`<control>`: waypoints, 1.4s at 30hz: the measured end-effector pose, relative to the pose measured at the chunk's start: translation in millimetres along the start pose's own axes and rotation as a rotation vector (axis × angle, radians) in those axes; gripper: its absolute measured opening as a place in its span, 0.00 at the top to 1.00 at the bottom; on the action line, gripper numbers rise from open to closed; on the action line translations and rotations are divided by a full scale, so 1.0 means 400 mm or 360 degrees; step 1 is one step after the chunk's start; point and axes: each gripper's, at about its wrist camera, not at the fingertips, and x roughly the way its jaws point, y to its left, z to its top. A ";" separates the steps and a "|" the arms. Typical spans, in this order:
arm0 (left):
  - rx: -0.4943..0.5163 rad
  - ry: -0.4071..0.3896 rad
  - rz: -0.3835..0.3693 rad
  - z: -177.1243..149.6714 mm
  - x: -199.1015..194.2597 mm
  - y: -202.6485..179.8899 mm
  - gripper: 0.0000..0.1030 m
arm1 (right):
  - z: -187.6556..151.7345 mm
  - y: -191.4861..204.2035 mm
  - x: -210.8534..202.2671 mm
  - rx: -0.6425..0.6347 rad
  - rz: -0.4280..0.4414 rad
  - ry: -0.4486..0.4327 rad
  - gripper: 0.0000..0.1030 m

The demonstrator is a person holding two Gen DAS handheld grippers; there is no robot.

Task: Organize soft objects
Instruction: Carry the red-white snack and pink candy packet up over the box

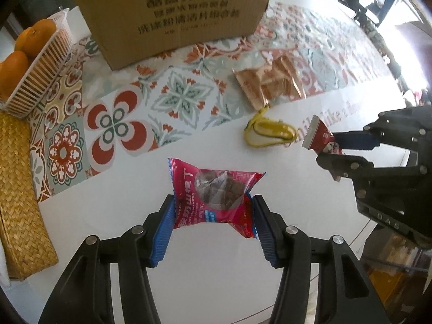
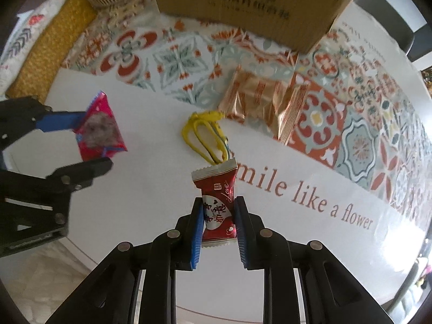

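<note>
My left gripper (image 1: 213,210) is shut on a pink snack packet (image 1: 213,191) with a clear window and holds it above the white table; it also shows in the right wrist view (image 2: 100,132). My right gripper (image 2: 218,213) is shut on a small dark red candy packet (image 2: 217,197), also seen in the left wrist view (image 1: 322,139). A golden-brown snack packet (image 1: 270,83) (image 2: 259,100) and a yellow cord bundle (image 1: 267,132) (image 2: 208,137) lie on the table between and beyond the grippers.
A cardboard box (image 1: 175,16) (image 2: 256,2) stands at the back on the patterned tablecloth (image 1: 121,124). A white basket (image 1: 40,70) holding oranges and a woven straw mat (image 1: 19,194) sit at the left. The table edge (image 1: 361,232) is at the right.
</note>
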 end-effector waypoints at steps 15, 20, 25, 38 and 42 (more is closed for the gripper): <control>-0.0150 -0.0352 0.0021 0.036 -0.150 0.006 0.46 | 0.075 -0.005 -0.146 0.0128 -0.0006 -0.0405 0.77; -0.0201 -0.0444 0.0020 0.056 -0.188 0.020 0.46 | 0.083 -0.013 -0.190 0.0198 0.0014 -0.0544 0.77; -0.0230 -0.0524 0.0033 0.074 -0.220 0.028 0.46 | 0.096 -0.017 -0.225 0.0243 0.0031 -0.0655 0.77; -0.0283 -0.0689 0.0004 0.127 -0.290 0.046 0.46 | 0.127 -0.037 -0.304 0.0353 0.0069 -0.0875 0.77; -0.0289 -0.0716 -0.0008 0.143 -0.305 0.053 0.46 | 0.142 -0.044 -0.326 0.0368 0.0077 -0.0923 0.77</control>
